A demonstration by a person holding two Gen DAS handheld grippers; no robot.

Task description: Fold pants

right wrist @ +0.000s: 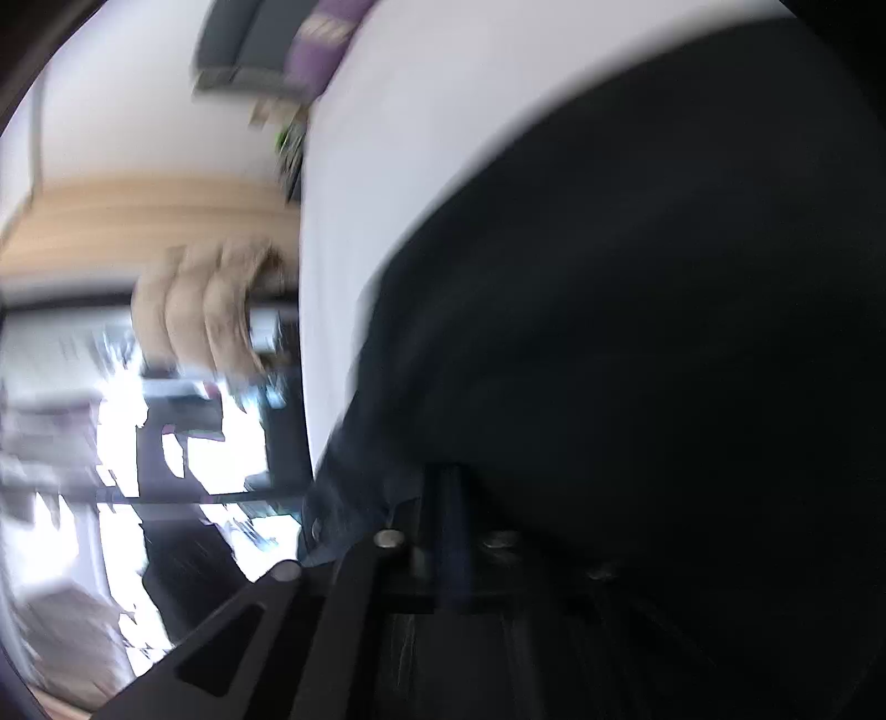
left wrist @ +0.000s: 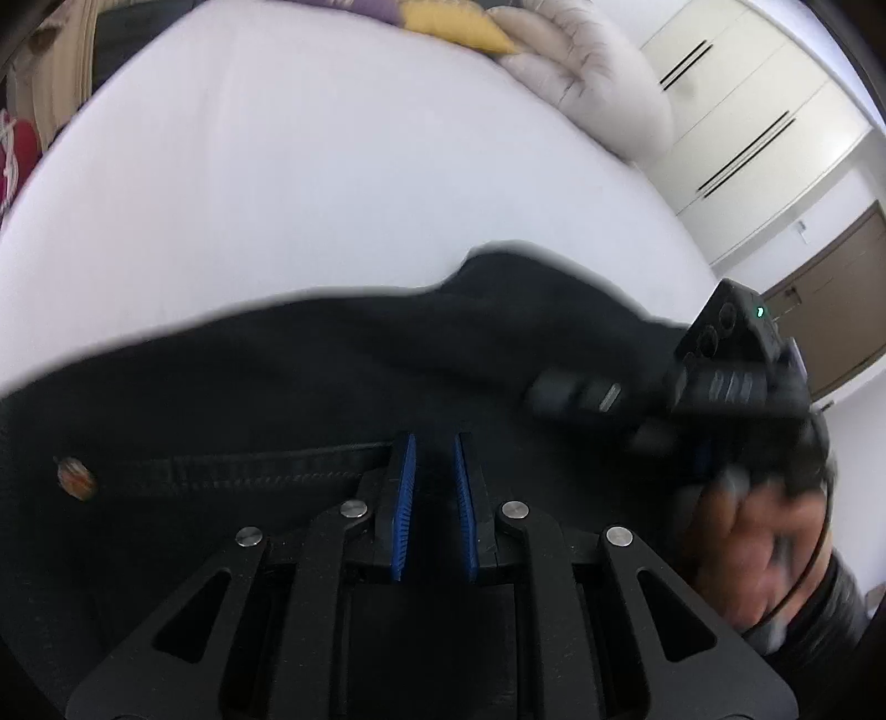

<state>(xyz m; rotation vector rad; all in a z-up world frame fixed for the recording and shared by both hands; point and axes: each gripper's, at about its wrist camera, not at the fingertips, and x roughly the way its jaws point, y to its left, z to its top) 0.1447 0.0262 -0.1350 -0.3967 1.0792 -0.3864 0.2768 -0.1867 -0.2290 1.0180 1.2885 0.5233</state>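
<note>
Black pants lie spread on a white bed, waistband toward me, with a metal button at the left. My left gripper points down at the waistband, its blue pads close together with dark fabric pinched between them. At the right a hand holds my right gripper, its tips sunk in the pants' right side. The right wrist view is blurred: the pants fill the right half and drape over my right gripper, whose jaws stand together with cloth at them.
A beige quilt and a yellow pillow are piled at the bed's far end. White wardrobe doors and a brown door stand to the right. A red item lies off the left edge. The bed's edge runs down the right wrist view.
</note>
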